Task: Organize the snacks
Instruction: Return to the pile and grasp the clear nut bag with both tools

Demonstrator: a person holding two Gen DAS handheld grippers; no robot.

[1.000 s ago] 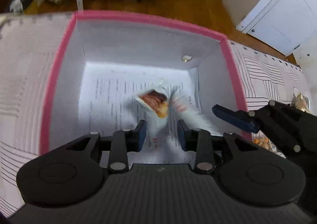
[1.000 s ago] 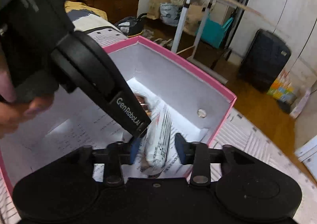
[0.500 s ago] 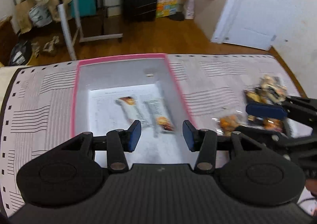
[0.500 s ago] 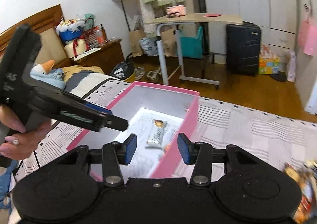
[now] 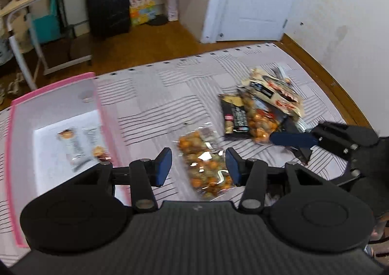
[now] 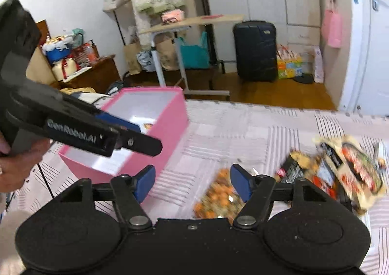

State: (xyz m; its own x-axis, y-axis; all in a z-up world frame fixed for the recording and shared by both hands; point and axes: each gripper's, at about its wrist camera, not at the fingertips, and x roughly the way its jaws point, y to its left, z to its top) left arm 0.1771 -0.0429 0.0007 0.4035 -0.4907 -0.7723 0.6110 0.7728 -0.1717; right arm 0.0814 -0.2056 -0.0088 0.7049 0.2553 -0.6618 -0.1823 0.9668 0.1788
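Both grippers have withdrawn from the pink box (image 5: 102, 114), jaws apart and empty: left gripper (image 5: 198, 165), right gripper (image 6: 193, 184). Box contains two snack bars (image 5: 75, 148).

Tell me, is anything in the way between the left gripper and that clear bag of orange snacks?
Nothing visible is. The left gripper is open, and the clear bag of orange snacks lies on the striped cover right ahead between its fingers. The pink box sits off to the side, apart from the bag.
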